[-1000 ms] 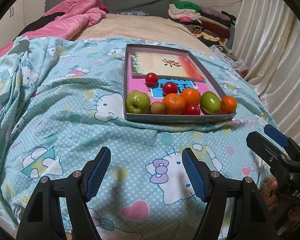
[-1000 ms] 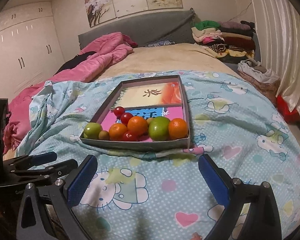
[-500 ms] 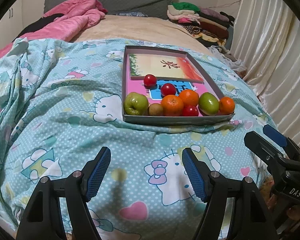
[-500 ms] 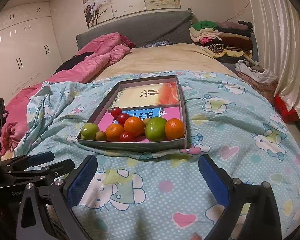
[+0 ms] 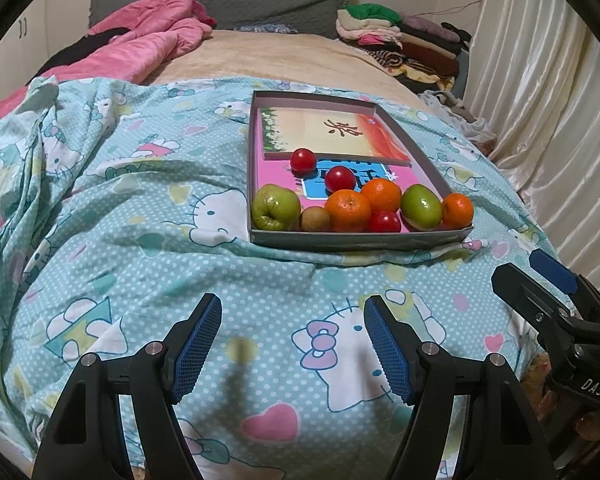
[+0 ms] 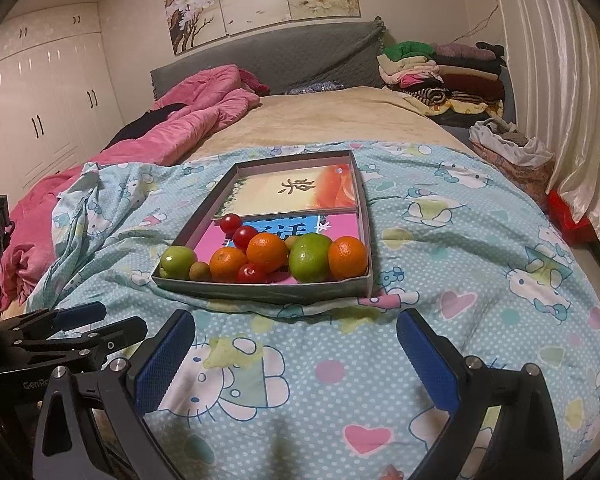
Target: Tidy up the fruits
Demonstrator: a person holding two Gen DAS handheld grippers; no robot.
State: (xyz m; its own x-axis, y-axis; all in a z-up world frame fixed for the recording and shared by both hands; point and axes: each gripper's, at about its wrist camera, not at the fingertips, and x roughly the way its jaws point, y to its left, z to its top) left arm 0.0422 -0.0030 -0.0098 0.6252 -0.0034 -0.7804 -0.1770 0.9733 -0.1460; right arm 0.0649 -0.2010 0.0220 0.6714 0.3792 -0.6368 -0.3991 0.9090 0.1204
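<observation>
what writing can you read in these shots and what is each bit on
"DAS": white letters on the right tool's body.
"GenRo", cut off: on the left tool's body.
One black brush character, not legible to me: on the orange and cream card in the tray.
White characters on the blue panel: partly hidden by fruit, unreadable.

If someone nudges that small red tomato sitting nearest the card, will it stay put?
Probably not. The small red tomato is round and glossy, so it would likely roll. It sits alone on the box's smooth liner, nothing bracing it. Squeezed hard, it might bruise.
</observation>
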